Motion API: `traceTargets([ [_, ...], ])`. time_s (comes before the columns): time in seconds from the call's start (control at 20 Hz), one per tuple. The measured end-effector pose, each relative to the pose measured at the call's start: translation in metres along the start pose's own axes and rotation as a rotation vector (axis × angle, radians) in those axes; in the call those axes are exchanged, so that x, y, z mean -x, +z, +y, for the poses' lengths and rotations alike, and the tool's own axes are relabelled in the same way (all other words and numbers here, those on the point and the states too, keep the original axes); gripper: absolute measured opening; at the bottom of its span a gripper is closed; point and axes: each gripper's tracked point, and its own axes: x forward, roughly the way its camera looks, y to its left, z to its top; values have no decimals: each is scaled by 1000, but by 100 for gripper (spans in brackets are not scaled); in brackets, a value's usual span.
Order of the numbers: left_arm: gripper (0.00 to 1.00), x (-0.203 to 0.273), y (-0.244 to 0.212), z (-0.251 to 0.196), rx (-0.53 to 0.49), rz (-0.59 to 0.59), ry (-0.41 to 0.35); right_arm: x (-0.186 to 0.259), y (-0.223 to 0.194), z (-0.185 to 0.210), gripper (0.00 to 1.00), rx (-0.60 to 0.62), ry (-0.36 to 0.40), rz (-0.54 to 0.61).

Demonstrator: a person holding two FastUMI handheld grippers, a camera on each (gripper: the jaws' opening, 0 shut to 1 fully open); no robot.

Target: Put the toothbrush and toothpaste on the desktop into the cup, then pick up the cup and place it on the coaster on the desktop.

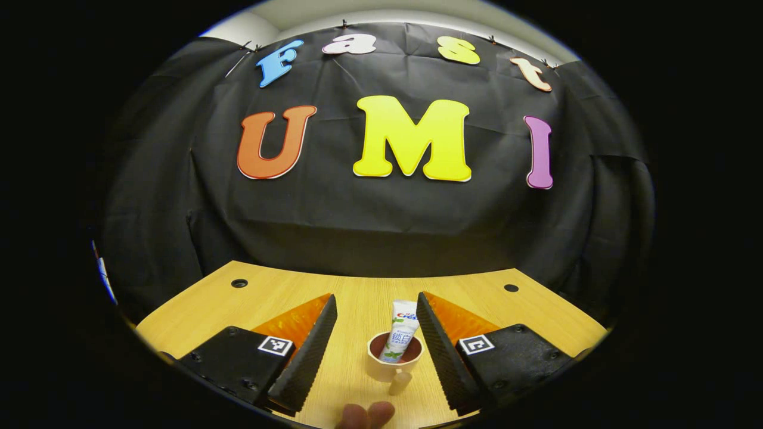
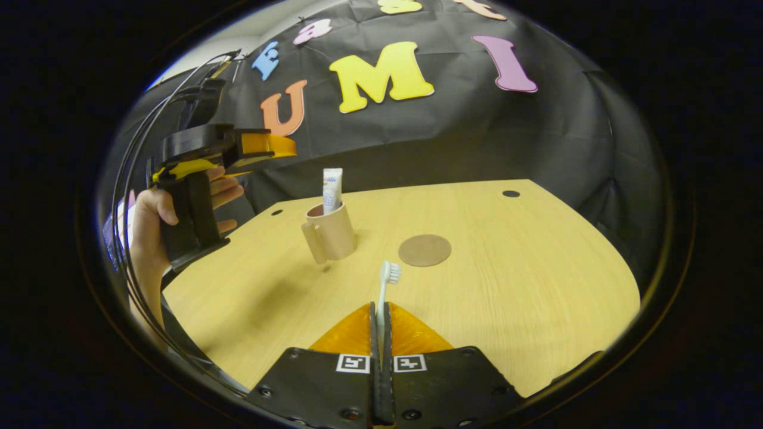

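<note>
A beige cup (image 1: 394, 363) (image 2: 331, 233) with a side handle stands on the wooden desktop (image 2: 506, 280). The white toothpaste tube (image 1: 400, 331) (image 2: 331, 189) stands upright inside it. My left gripper (image 1: 377, 305) is open, held above and behind the cup, with nothing between its fingers; it also appears raised in a hand (image 2: 179, 208) at the left of the right gripper view. My right gripper (image 2: 380, 310) is shut on the handle of a pale toothbrush (image 2: 387, 280), whose bristle head points up and forward. A round brown coaster (image 2: 424, 249) lies to the right of the cup.
Two small dark holes (image 1: 239, 283) (image 1: 511, 288) mark the desktop's far corners. Black cloth hangs close behind the desk. Fingertips (image 1: 366, 415) of a hand show at the bottom of the left gripper view.
</note>
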Motion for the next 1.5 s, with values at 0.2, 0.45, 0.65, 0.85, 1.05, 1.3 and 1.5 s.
traceTargets([
  [0.2,89,31,3,28,35,-33,46,-4,33,19,0,36,54,-69],
  [0.45,90,74,-3,66,3,-49,104,-22,88,58,0,114,117,-178],
  [0.65,90,99,0,91,-21,-87,154,-38,141,86,0,202,109,-330],
  [0.85,90,112,-10,107,-48,-86,186,-53,184,113,0,183,147,-454],
  [1.05,91,118,-24,115,-24,-67,197,-70,228,130,0,183,182,-595],
  [1.3,91,121,-29,135,-47,-66,237,-89,261,140,0,116,234,-706],
  [1.5,84,119,-34,145,-67,-56,250,-115,254,149,0,111,251,-697],
])
